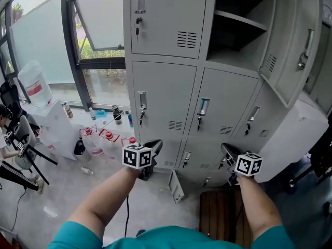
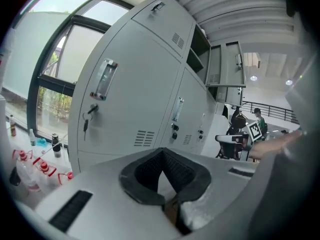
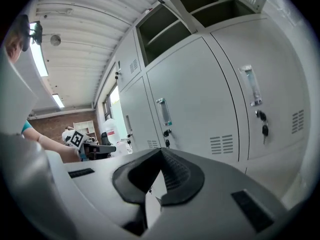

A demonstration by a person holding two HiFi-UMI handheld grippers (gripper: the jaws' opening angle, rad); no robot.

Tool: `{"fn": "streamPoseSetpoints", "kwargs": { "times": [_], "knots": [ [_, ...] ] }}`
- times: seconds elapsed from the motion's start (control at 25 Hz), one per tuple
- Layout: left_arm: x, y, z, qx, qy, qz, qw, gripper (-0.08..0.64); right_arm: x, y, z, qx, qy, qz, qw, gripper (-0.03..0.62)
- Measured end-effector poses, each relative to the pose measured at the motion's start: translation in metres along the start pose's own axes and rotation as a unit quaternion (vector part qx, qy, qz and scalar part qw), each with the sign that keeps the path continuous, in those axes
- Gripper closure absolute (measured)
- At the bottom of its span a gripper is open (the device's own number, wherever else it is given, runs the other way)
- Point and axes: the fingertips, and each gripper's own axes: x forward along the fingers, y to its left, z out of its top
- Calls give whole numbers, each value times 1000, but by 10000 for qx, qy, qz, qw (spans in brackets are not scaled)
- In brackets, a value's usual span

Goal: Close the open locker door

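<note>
A bank of grey lockers (image 1: pixel 166 97) fills the head view. The upper right locker stands open: its door (image 1: pixel 295 40) is swung out to the right, baring a dark compartment (image 1: pixel 238 25) with one shelf. My left gripper (image 1: pixel 153 148) and right gripper (image 1: pixel 228 150) hang low before the bottom row, well under that door. Both are shut with nothing between the jaws. In the left gripper view the left gripper (image 2: pixel 161 151) faces closed doors, with the open door (image 2: pixel 227 66) high at the right. In the right gripper view the right gripper (image 3: pixel 160 151) points at closed doors below the open compartment (image 3: pixel 170 29).
A water jug (image 1: pixel 33 84) on a dispenser stands by the window at left, with several bottles (image 1: pixel 104 135) on the floor beside it. A loose grey panel (image 1: pixel 175 185) leans at the lockers' foot. A white box (image 1: pixel 290 139) juts out at right. Chair legs (image 1: pixel 31 160) are at far left.
</note>
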Motion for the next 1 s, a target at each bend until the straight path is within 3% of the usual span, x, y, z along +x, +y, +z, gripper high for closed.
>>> {"fn": "streamPoseSetpoints", "kwargs": {
  "times": [0.28, 0.64, 1.0],
  "knots": [
    [24, 31, -108, -313, 690, 231, 9969, 560, 14, -25, -96, 343, 380, -229, 9984, 601],
    [107, 24, -264, -1021, 1389, 498, 9838, 560, 20, -112, -218, 733, 876, -491, 9922, 601],
    [177, 50, -404, -1077, 2128, 570, 9695, 560, 42, -170, -384, 983, 1529, -728, 9806, 601]
  ]
}}
